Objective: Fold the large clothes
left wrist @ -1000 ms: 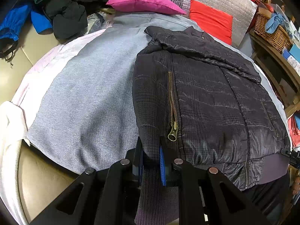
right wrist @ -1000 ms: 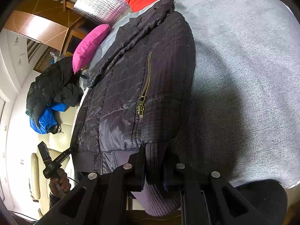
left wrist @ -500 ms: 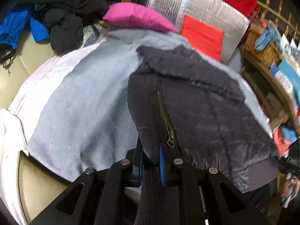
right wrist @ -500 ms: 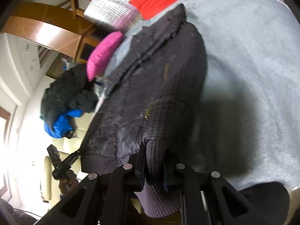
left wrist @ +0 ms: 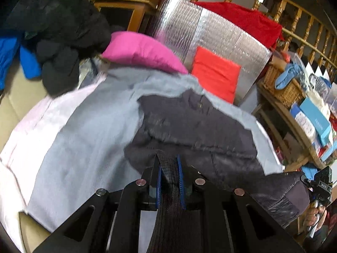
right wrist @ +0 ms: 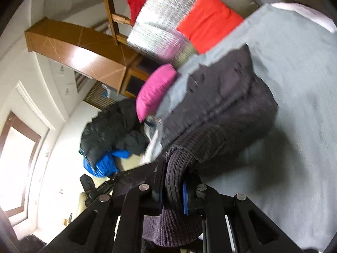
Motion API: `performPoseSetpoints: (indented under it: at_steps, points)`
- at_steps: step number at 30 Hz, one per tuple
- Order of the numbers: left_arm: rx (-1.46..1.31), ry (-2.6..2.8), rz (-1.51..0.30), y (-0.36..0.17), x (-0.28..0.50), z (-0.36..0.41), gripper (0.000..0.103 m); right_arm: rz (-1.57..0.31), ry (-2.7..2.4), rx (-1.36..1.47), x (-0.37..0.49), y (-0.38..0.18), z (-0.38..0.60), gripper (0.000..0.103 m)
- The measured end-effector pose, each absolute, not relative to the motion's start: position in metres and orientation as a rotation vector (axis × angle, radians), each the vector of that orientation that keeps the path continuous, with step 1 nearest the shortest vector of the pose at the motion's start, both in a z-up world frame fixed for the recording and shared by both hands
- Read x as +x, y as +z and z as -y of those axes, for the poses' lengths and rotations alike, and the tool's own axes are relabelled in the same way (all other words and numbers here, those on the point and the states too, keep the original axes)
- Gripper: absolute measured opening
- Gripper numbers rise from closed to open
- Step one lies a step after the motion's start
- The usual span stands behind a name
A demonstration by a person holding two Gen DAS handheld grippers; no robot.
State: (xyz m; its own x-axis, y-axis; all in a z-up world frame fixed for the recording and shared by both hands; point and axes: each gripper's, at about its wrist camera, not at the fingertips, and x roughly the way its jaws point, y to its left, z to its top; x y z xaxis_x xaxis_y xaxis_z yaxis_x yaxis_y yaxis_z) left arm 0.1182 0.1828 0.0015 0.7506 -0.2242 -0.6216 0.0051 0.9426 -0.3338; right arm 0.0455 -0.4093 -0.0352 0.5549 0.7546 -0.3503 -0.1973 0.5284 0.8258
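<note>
Quilted dark jacket (left wrist: 195, 130) lies bunched on the grey blanket (left wrist: 88, 130), its ribbed hem lifted toward both cameras. My left gripper (left wrist: 169, 166) has its jaws clenched on a strip of that dark ribbed knit, which runs down between the blue pads and out of frame below. My right gripper (right wrist: 174, 181) grasps a thick roll of the same ribbed hem (right wrist: 195, 143); the fabric hides most of the jaws there. Both views are motion-blurred, so I cannot make out the zipper, and the fold line is only probably across the jacket's middle. The magenta pillow (left wrist: 143, 52) and red cushion (left wrist: 214, 73) sit beyond the collar end. At the left view's right edge, a hand holding the other gripper is cut off.
</note>
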Motion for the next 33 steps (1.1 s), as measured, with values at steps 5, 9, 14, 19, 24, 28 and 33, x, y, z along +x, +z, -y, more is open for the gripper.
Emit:
performPoseSetpoints:
  at_steps: [5, 9, 14, 19, 24, 28, 33]
  points:
    - [-0.329, -0.120, -0.673, 0.018, 0.154, -0.180, 0.015, -0.731, 0.645, 0.837, 0.084, -0.015, 0.412, 0.013]
    - [-0.341, -0.107, -0.656, 0.023, 0.172, -0.182, 0.015, -0.697, 0.631, 0.853, 0.110, -0.004, 0.414, 0.013]
    - [-0.340, -0.075, -0.658, 0.021, 0.188, -0.181, 0.015, -0.683, 0.622, 0.842, 0.126, 0.002, 0.412, 0.013]
    - [-0.326, -0.014, -0.663, 0.016, 0.199, -0.176, 0.015, -0.689, 0.589, 0.823, 0.144, 0.004, 0.409, 0.013]
    - [-0.318, 0.013, -0.670, 0.017, 0.204, -0.174, 0.015, -0.694, 0.538, 0.807, 0.158, 0.009, 0.402, 0.013]
    - [-0.318, 0.015, -0.673, 0.018, 0.202, -0.175, 0.015, -0.696, 0.514, 0.806, 0.161, 0.012, 0.399, 0.013]
    - [-0.315, 0.018, -0.672, 0.019, 0.201, -0.174, 0.015, -0.697, 0.503, 0.789, 0.160, 0.016, 0.397, 0.013]
